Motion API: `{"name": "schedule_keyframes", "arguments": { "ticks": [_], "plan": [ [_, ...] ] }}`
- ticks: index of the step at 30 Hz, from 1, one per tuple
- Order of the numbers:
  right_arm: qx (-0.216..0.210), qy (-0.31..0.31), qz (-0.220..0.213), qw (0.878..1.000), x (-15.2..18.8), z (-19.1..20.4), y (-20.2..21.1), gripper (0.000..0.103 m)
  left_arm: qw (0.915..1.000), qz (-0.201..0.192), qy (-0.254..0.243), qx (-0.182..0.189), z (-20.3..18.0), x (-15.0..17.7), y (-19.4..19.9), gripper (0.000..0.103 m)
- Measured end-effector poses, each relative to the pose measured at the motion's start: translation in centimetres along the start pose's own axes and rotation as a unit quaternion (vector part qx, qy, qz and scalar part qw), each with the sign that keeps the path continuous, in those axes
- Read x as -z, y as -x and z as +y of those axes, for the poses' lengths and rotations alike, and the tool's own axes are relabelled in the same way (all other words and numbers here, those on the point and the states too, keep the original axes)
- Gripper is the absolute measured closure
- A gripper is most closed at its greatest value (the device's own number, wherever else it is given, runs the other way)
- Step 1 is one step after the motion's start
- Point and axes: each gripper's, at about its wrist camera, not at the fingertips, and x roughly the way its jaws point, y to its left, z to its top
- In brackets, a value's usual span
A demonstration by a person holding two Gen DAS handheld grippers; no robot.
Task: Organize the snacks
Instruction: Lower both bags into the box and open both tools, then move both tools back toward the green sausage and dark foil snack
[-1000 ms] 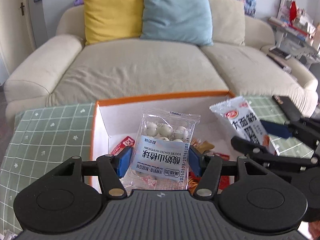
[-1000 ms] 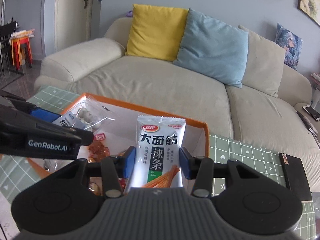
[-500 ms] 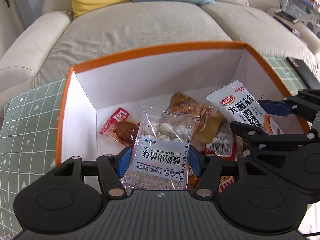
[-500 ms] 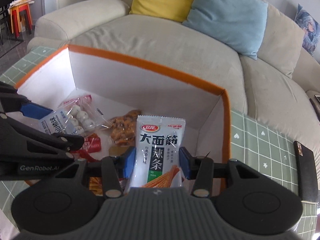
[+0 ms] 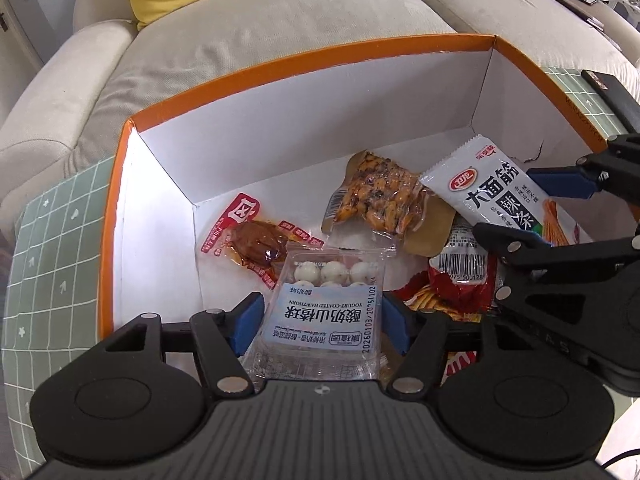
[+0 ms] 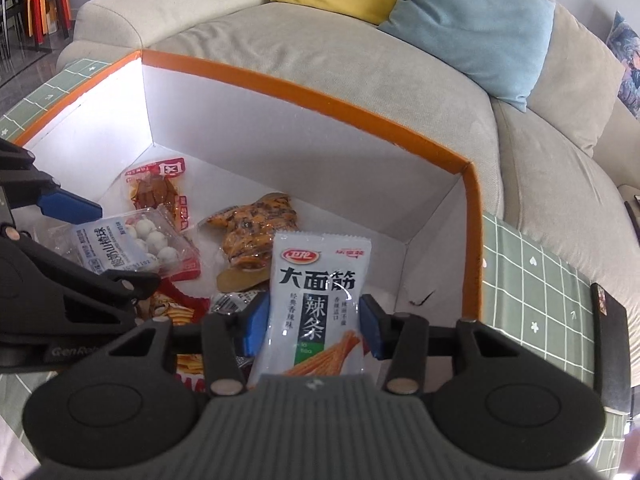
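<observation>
left tool (image 5: 322, 326) opening around yogurt-ball packet (image 5: 324, 312) over orange box (image 5: 304, 68)

Bright, even daylight; sharp centre, fisheye bending and dark vignette at edges, glare on the box's white wall (image 5: 160, 216).

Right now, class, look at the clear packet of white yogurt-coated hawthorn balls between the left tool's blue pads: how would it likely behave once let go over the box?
The hawthorn ball packet looks thin and crinkly, so probably floppy. The left tool is opening, so it may slip down. Its round balls might shift inside; it would likely land softly in the orange-rimmed box.
</observation>
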Motion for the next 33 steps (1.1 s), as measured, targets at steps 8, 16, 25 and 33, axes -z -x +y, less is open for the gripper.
{"name": "schedule_keyframes", "arguments": {
  "ticks": [8,16,25,33],
  "plan": [
    [0.01,-0.013,-0.022,1.0,-0.3,-0.5,2.0,0.046,0.999,-0.039,0.02,-0.01,0.7,0.0,2.6,0.023],
    [0.012,-0.031,-0.061,0.998,-0.7,-1.4,6.0,0.032,0.9933,-0.1,0.055,-0.02,1.5,0.9,6.5,0.021],
    [0.034,-0.056,-0.135,0.989,1.8,-1.0,12.3,0.02,0.9767,-0.199,0.069,-0.042,1.8,4.6,12.0,0.021],
    [0.038,-0.077,-0.198,0.976,7.0,0.8,16.8,0.018,0.9656,-0.252,0.053,-0.035,0.5,8.5,15.4,0.021]
  ]
}}
